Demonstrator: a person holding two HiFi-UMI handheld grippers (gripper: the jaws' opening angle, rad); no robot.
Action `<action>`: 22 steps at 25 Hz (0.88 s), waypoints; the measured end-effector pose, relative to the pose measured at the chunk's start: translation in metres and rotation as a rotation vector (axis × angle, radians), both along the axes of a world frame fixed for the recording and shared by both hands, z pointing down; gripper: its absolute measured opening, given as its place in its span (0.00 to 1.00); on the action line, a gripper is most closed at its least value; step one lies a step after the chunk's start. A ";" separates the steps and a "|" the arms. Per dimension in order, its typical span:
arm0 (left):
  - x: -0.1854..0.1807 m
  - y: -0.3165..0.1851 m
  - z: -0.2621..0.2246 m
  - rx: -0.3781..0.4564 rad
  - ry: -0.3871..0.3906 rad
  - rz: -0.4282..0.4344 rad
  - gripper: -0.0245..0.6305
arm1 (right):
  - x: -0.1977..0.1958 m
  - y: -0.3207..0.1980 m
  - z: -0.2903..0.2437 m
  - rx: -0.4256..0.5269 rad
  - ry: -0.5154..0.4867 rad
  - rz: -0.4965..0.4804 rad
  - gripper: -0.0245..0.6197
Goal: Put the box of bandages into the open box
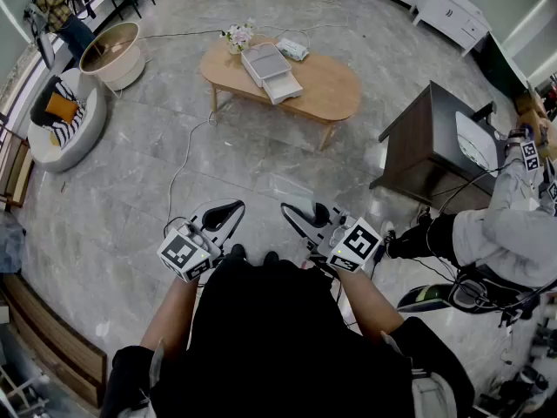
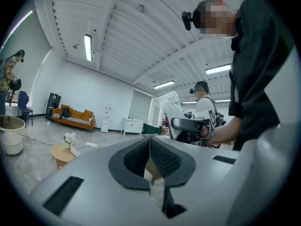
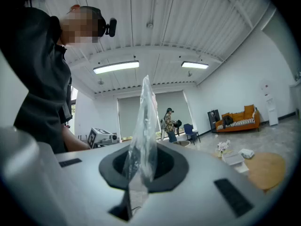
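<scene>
Clear plastic bag [image 3: 144,121] is pinched by right tool [image 3: 140,173], left tool [image 2: 150,150] pressed together, open box [image 1: 265,60] on table [image 1: 329,87].

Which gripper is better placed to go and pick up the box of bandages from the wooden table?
Left. The left gripper has shut, empty fingers, while the right gripper is shut on clear plastic film. Both look about equally far from the box of bandages.

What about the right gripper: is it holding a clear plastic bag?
Yes, the right gripper view shows a clear bag pinched upright between the closed fingers of the right gripper.
</scene>
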State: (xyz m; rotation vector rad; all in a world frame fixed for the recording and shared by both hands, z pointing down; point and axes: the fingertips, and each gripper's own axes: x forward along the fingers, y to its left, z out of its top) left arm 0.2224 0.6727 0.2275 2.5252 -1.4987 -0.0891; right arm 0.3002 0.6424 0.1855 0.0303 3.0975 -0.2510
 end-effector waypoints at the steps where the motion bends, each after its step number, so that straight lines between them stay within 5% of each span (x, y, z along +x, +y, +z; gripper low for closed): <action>1: 0.001 0.001 0.000 0.000 0.001 0.002 0.07 | 0.000 0.000 0.001 -0.001 0.000 0.002 0.09; 22: 0.012 0.004 0.018 -0.034 0.026 -0.048 0.07 | 0.024 -0.012 0.016 -0.019 -0.010 0.048 0.09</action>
